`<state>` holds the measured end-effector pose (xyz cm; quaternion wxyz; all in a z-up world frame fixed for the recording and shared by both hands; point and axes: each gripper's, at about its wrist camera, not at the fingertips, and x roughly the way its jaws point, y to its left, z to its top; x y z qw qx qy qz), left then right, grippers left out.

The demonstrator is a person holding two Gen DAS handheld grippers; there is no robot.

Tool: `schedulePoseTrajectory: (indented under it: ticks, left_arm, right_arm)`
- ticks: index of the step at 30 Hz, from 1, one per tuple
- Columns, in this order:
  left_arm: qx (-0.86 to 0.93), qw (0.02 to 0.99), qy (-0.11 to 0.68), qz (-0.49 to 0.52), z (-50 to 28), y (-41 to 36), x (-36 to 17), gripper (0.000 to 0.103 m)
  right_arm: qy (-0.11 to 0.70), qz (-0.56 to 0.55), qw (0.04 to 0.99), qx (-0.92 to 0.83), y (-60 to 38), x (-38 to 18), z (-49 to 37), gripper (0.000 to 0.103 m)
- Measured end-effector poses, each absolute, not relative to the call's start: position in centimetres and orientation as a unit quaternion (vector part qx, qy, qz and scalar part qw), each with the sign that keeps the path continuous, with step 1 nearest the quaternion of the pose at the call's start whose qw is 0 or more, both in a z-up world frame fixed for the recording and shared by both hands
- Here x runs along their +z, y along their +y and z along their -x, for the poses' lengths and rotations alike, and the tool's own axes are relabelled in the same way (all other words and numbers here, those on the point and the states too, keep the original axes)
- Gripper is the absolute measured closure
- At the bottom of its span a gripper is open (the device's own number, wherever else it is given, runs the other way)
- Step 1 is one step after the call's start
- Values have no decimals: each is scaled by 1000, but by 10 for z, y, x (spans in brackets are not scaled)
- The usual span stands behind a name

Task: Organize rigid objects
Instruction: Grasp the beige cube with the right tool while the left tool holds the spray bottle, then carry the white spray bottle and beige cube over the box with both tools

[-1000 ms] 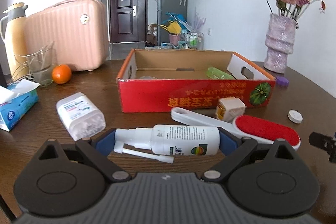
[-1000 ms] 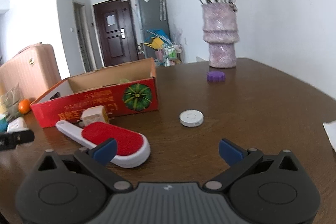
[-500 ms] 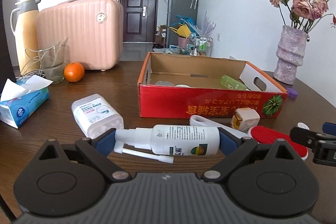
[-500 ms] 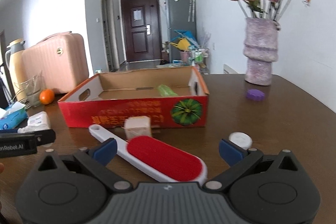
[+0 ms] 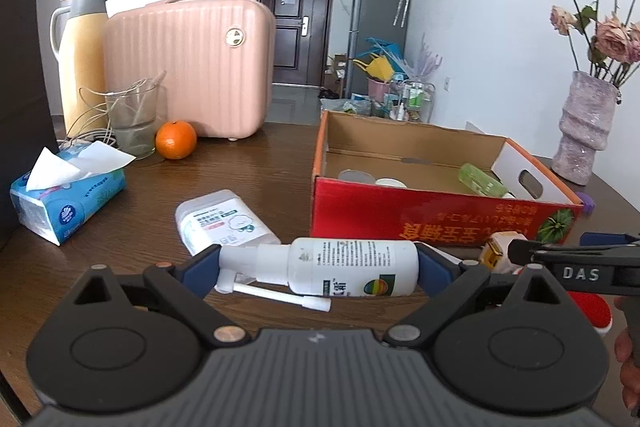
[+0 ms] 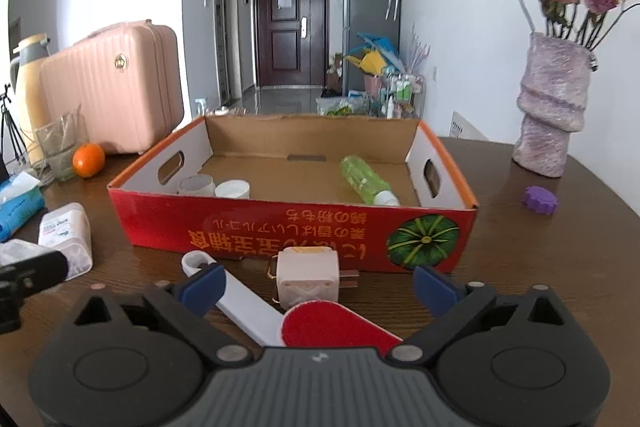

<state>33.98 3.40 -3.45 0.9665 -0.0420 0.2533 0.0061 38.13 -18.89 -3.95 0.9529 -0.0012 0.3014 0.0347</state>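
Dark polished wood table (image 6: 520, 267) carries everything, with a red cardboard box (image 6: 280, 227) straight ahead of both tongs and a hallway door far behind it. Clenched end to end between the pads of the left gripper (image 5: 318, 269) is a white spray bottle (image 5: 352, 269), its nozzle toward the left pad and its thin spray tube hanging loose below. The right gripper (image 6: 316, 279) is spread wide and just beginning to close; between its fingers lie the white handle of a red lint brush (image 6: 344, 323) and, a little farther ahead, a small cream plug adapter (image 6: 306, 281), neither yet pressed by a pad. The box already holds a green bottle (image 6: 364, 181) and two white cups (image 6: 214, 187). To do this well, the left should carry the bottle over the near wall and release low over bare cardboard, while the right likely needs to centre on one item only, since closing now could trap the brush handle askew or nudge the adapter.
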Motion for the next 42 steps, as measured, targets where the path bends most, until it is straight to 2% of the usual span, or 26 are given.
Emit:
schedulePoseTrajectory:
  ticks: [5, 11, 15, 17, 18, 27, 42]
  left_arm:
    - [10, 965, 258, 51, -342, 39, -35, 4]
    - [9, 964, 259, 50, -343, 38, -34, 4]
    - [8, 964, 262, 47, -343, 37, -35, 4]
    - [6, 964, 262, 47, -343, 36, -35, 4]
    - [5, 964, 262, 47, -343, 36, -35, 4]
    - [2, 966, 255, 45, -340, 36, -33, 4]
    - [1, 968, 245, 43, -335, 35, -31, 4]
  right_arm:
    - [328, 6, 944, 30, -183, -49, -404, 15]
    - [353, -1, 935, 18, -185, -64, -429, 17]
    - [366, -9, 930, 19, -187, -71, -439, 29]
    - [372, -14, 928, 21, -186, -75, -442, 32]
    - [373, -14, 927, 24, -186, -76, -442, 38]
    - [343, -6, 939, 19, -180, -76, -433, 39]
    - [250, -31, 967, 22, -189, -35, -368, 39]
